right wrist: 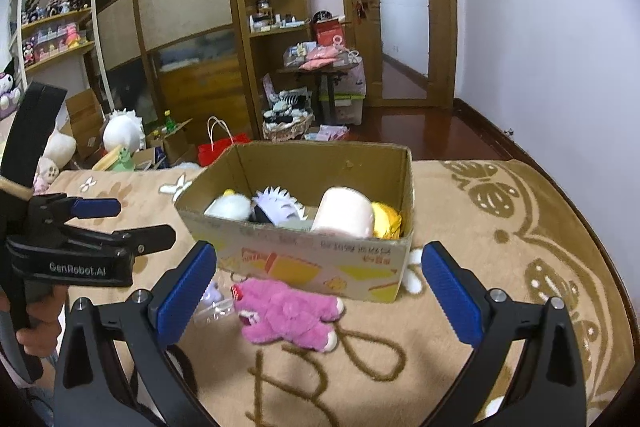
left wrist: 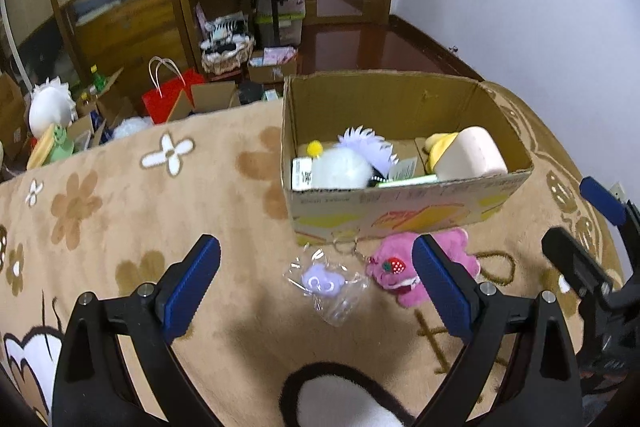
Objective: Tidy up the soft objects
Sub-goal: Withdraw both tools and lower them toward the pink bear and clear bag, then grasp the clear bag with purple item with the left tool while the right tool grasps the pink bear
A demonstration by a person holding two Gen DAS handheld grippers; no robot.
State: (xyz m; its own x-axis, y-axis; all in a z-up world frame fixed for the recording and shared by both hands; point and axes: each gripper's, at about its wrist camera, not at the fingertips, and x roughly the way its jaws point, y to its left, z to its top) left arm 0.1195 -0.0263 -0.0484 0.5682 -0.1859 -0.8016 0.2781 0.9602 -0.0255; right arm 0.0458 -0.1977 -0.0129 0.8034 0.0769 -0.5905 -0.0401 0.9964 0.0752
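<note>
Your blanket (right wrist: 500, 227) carries everything, and the box (right wrist: 320, 259) sits near its far edge, already holding 4 or so soft toys: a white plush (left wrist: 340, 167), a cream cushion (left wrist: 472, 155) and a yellow one (right wrist: 386, 221) among them. Just beside the box's near wall lies the pink plush (right wrist: 288, 315), belly down, its keyring (left wrist: 344, 247) touching the cardboard. Next to it, on its left, the small purple charm (left wrist: 322, 283) sits in a clear wrapper.

Your right gripper (right wrist: 320, 295) is spread wide and holds nothing, with the pink plush framed between its fingers. Your left gripper (left wrist: 316, 287) is equally wide and empty, above the charm.

Risks, as I judge them: the slick wrapper could slip from the pads, the keyring could snag on the box wall, and both grippers working this close could collide.
</note>
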